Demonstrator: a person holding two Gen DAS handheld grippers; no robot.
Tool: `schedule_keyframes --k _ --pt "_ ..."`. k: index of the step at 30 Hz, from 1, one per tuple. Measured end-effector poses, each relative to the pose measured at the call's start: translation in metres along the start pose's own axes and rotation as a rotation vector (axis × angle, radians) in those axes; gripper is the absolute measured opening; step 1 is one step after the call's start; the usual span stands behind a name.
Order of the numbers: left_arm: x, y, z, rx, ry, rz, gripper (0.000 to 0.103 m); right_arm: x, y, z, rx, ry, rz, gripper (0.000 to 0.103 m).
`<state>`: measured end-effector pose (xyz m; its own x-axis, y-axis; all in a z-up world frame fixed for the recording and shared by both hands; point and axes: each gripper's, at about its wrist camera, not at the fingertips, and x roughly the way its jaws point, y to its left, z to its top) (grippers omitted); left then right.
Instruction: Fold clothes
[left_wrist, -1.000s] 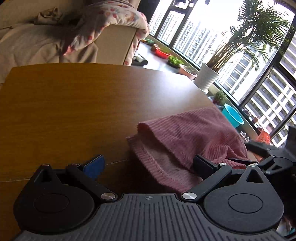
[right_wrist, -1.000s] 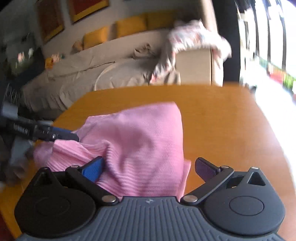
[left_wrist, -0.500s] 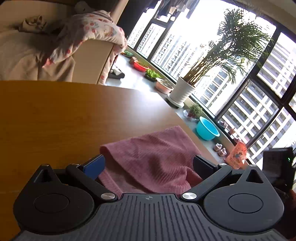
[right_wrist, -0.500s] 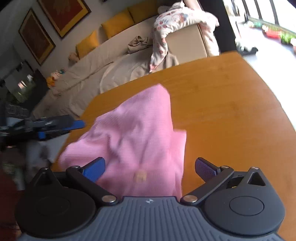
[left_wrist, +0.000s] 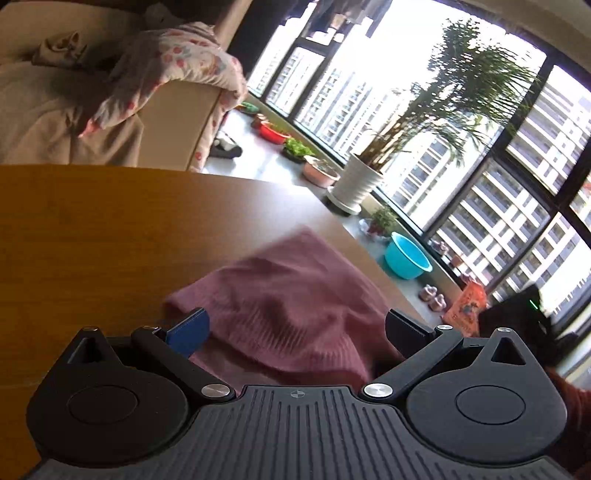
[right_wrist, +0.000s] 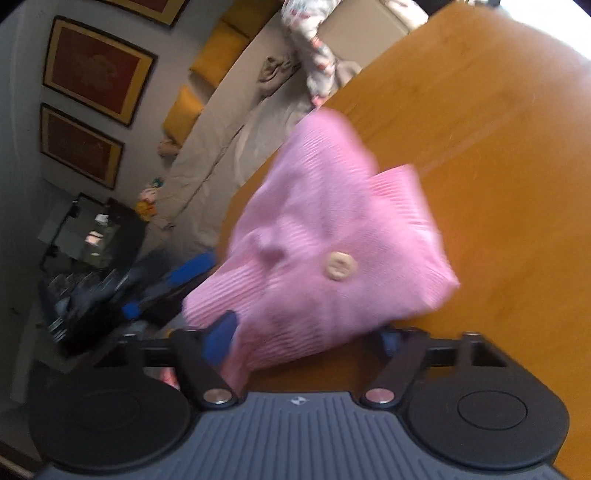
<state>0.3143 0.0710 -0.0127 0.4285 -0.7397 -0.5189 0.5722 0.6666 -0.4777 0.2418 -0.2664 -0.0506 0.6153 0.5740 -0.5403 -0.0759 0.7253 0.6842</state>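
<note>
Left wrist view: right up close, the left gripper (left_wrist: 295, 325) has its fingers spread wide, the pink knit garment (left_wrist: 291, 295) bunched between them but not pinched. The garment sits on the wooden table (left_wrist: 110, 229), near its window-side edge, and beyond it a potted palm (left_wrist: 424, 129) stands against the glass. Over to the right wrist view: the right gripper (right_wrist: 306, 339) is tilted, fingers parted either side of the garment's near end, cloth lying against the blue pad; blurred, so whether it pinches anything I cannot tell. The garment shows a pale button (right_wrist: 340, 266) and a doubled-over flap, so it looks folded at least once, lumpy though. Farther off, a sofa (right_wrist: 229, 122) with yellow cushions. My read: mid-fold, or tidying a bundle. The next move calls for a firm hold on an edge, kept flat.
</note>
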Motion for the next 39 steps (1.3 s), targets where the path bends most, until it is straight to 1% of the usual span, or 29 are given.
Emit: schedule_keyframes --k 3,5,6,8,11,12,13,16,18,21,22,24,27,28,31,33,34,35,37,39 --pt "0.008 0.002 0.004 0.007 0.008 -0.015 0.103 0.004 -0.003 0.024 -0.075 -0.07 -0.095 0.064" --pt "0.021 0.005 0.007 -0.005 0.016 -0.025 0.103 -0.006 -0.006 0.038 -0.074 -0.111 -0.095 0.066" --pt "0.029 0.007 0.008 -0.015 0.024 -0.031 0.103 -0.009 -0.006 0.039 -0.081 -0.115 -0.1 0.069" --pt "0.046 0.011 0.007 -0.041 0.05 -0.028 0.103 -0.012 -0.007 0.039 -0.099 -0.118 -0.112 0.084" --pt "0.071 0.016 -0.002 -0.061 0.102 -0.007 0.103 -0.017 -0.008 0.04 -0.127 -0.122 -0.131 0.093" --pt "0.076 0.014 -0.006 -0.057 0.11 -0.014 0.103 -0.019 -0.009 0.04 -0.136 -0.123 -0.137 0.094" --pt "0.076 0.009 -0.012 -0.046 0.105 -0.032 0.103 -0.02 -0.009 0.04 -0.145 -0.124 -0.143 0.095" --pt "0.075 -0.012 -0.029 -0.031 0.132 -0.11 0.103 -0.026 -0.01 0.04 -0.173 -0.128 -0.161 0.095" --pt "0.073 -0.031 -0.045 -0.024 0.149 -0.175 0.103 -0.029 -0.011 0.04 -0.191 -0.13 -0.174 0.097" --pt "0.074 -0.062 -0.071 -0.013 0.182 -0.29 0.103 -0.034 -0.012 0.041 -0.219 -0.134 -0.192 0.103" --pt "0.073 -0.073 -0.078 0.003 0.193 -0.327 0.103 -0.036 -0.012 0.041 -0.228 -0.135 -0.198 0.103" --pt "0.068 -0.089 -0.087 0.041 0.202 -0.373 0.103 -0.045 -0.012 0.043 -0.229 -0.157 -0.196 0.103" --pt "0.05 -0.098 -0.088 0.078 0.171 -0.38 0.103 -0.057 -0.01 0.035 -0.281 -0.176 -0.193 0.103" --pt "0.043 -0.096 -0.083 0.065 0.139 -0.378 0.103 -0.06 -0.008 0.031 -0.313 -0.187 -0.197 0.103" --pt "0.023 -0.085 -0.064 -0.001 0.01 -0.377 0.103 -0.064 0.006 0.012 -0.462 -0.242 -0.219 0.103" --pt "0.017 -0.075 -0.048 -0.068 -0.078 -0.4 0.103 -0.056 0.015 0.002 -0.532 -0.238 -0.2 0.103" --pt "0.018 -0.069 -0.041 -0.108 -0.109 -0.413 0.103 -0.052 0.02 -0.003 -0.566 -0.233 -0.189 0.103" --pt "0.022 -0.063 -0.034 -0.147 -0.132 -0.423 0.103 -0.046 0.02 -0.006 -0.561 -0.213 -0.187 0.103" --pt "0.037 -0.05 -0.029 -0.221 -0.13 -0.408 0.103 -0.035 0.019 -0.011 -0.536 -0.164 -0.187 0.103" --pt "0.056 -0.035 -0.03 -0.281 -0.093 -0.359 0.103 -0.023 0.018 -0.016 -0.51 -0.116 -0.187 0.103"
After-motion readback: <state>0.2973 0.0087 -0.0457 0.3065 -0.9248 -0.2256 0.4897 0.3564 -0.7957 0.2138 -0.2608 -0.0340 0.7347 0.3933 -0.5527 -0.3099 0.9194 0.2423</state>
